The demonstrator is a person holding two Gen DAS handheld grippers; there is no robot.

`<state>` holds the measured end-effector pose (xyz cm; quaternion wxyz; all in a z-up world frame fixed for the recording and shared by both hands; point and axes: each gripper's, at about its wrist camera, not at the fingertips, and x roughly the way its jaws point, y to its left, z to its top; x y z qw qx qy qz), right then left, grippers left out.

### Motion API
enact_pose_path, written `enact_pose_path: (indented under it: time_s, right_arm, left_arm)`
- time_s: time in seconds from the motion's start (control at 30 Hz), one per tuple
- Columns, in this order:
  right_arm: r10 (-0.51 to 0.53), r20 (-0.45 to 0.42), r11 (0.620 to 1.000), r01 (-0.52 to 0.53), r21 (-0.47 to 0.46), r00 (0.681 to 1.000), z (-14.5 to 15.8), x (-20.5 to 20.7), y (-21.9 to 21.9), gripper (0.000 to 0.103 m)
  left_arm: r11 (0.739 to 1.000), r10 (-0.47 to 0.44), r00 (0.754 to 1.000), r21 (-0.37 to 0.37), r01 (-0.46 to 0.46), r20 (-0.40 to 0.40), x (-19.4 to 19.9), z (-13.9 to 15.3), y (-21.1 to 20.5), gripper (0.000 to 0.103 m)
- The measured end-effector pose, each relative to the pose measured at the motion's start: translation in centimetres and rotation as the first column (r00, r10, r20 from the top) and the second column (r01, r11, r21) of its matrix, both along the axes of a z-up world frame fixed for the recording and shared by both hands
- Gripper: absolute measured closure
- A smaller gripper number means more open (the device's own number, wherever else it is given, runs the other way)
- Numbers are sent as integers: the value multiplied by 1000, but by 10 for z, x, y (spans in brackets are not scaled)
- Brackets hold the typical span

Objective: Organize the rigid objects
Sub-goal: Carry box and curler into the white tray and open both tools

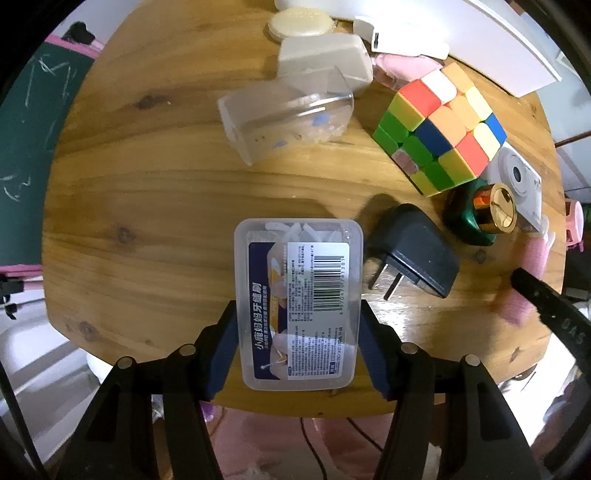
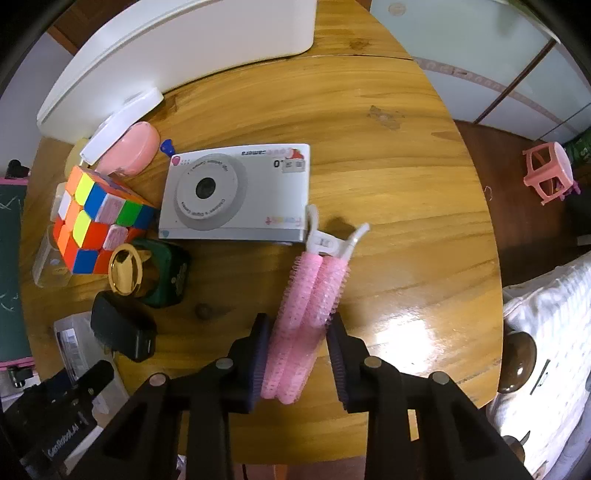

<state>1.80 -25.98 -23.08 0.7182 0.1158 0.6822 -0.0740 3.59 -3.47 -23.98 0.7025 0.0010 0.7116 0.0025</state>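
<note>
My left gripper is shut on a clear plastic box of interdental brushes with a barcode label, held over the round wooden table. My right gripper holds a pink hair roller clip between its pads; the left pad touches it, a narrow gap shows at the right pad. The roller's white clip end points away from me. A colour cube, a black charger plug, a green bottle with a gold cap and a white toy camera lie on the table.
A clear empty case, a beige box and a round cream compact lie at the table's far side. A white bin stands at the back, with a pink case next to it. A pink stool stands on the floor.
</note>
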Motion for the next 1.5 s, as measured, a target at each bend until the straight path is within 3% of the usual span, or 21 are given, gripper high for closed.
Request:
enact_pose_path:
  time_s: [0.27,0.53,0.73,0.9,1.03,1.13,1.3,1.4,1.5]
  right_arm:
    - [-9,30,999,7,49,1000,15,-10,-8,76]
    - [63,127,991,-77,109,990,65,-16,-4,77]
    - [98,249,980,-137,145,963,128,3,3,77]
    - [125,330,974,-180,139,936,170,36,0,77]
    - [145,349,971,-202,131,926,181,68,1,77]
    - [167,356,974,-211,88,920,189,99,4,77]
    - [165,352,981,-190,37,921,188,148,1,77]
    - [147,349,986,-166,23,926,178,181,-1,77]
    - [134,305,990,-142,4,943,148,215,-3,77]
  left_arm:
    - [999,-46,997,29,45,59,-11,34,-2,39]
    - [997,-72,982,46,65,173,-13,105,-10,39]
    - [994,-106,948,54,94,300,3,175,-27,39]
    - [988,-156,910,66,142,384,42,211,-39,39]
    - [985,-173,887,59,164,427,79,234,-52,39]
    - [982,-188,881,69,176,434,105,236,-57,39]
    - [976,-216,894,50,214,393,161,210,-66,39]
    - [973,-230,894,63,224,385,193,194,-73,39]
    - [972,-232,905,69,223,358,222,167,-78,39]
